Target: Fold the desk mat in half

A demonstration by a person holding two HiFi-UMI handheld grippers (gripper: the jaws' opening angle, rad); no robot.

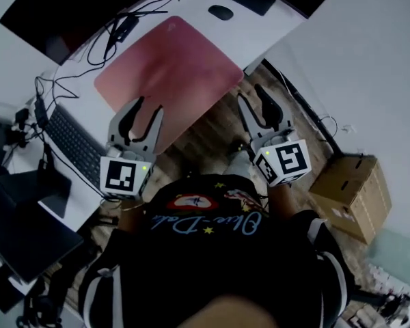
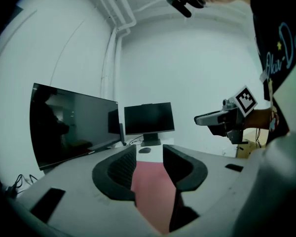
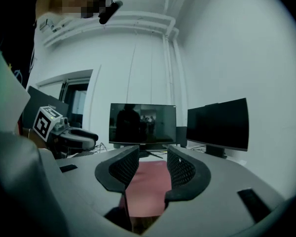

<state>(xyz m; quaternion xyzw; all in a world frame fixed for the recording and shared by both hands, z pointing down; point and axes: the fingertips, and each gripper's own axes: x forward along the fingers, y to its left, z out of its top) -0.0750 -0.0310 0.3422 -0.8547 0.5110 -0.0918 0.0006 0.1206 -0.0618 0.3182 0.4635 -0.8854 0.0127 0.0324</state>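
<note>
A pink desk mat [image 1: 167, 74] lies flat and unfolded on the white desk [image 1: 260, 29]. My left gripper [image 1: 145, 109] hovers over the mat's near edge, open, with nothing between its jaws. My right gripper [image 1: 253, 98] hangs just off the mat's near right corner, above the wooden floor, also open and holding nothing. In the left gripper view the mat [image 2: 153, 191] shows through the gap of the left gripper [image 2: 149, 157]. In the right gripper view the mat [image 3: 148, 181] lies ahead of the right gripper [image 3: 153, 157].
A black mouse [image 1: 221, 12] sits beyond the mat's far edge. A keyboard [image 1: 75, 145] lies left of the mat, with cables [image 1: 109, 36] and a dark monitor [image 1: 61, 12] behind. A cardboard box [image 1: 348, 190] stands on the floor at right.
</note>
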